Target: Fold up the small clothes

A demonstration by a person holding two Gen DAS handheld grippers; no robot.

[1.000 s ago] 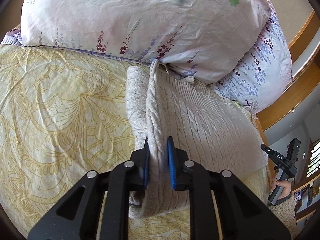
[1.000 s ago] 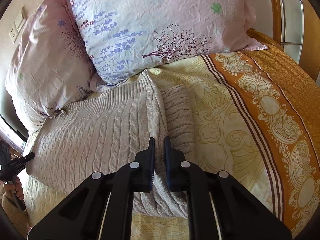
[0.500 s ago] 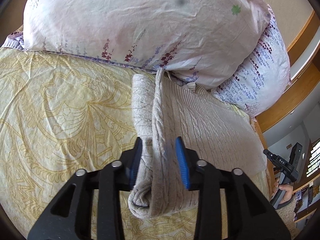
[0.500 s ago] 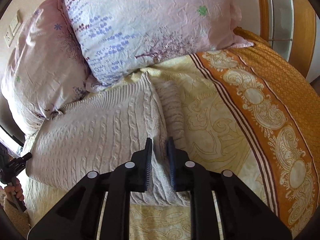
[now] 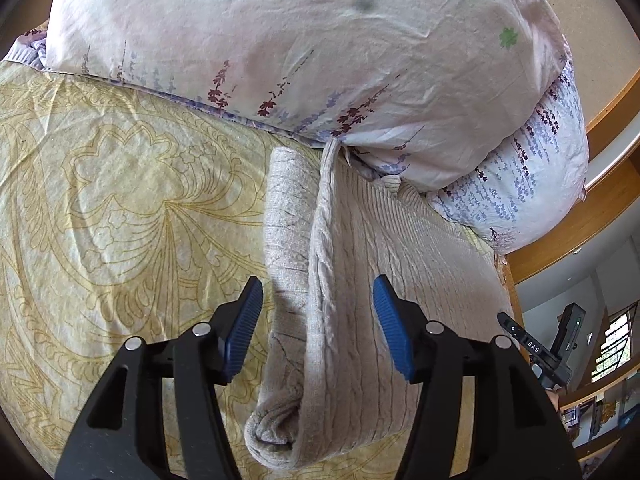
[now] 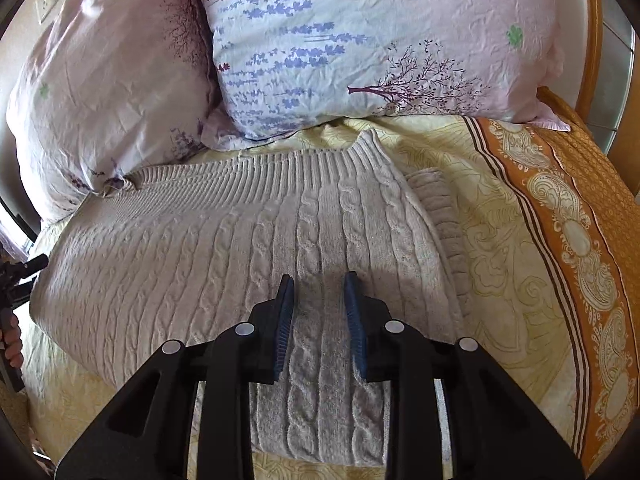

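Bed with yellow bedspread point(image 5: 100, 208), pillows point(image 5: 300, 48) beyond. My left gripper point(image 5: 318, 328): jaws opening, sweater point(image 5: 360, 280) folded edge between them, untouched, long axis running straight ahead. My right gripper point(image 6: 318, 320): jaws opening over the knit, gripping nothing.

Bright daylight, sharp, fisheye-warped edges

Left gripper point(image 5: 318, 326) and right gripper point(image 6: 318, 322) both opening, apparently gripping nothing.
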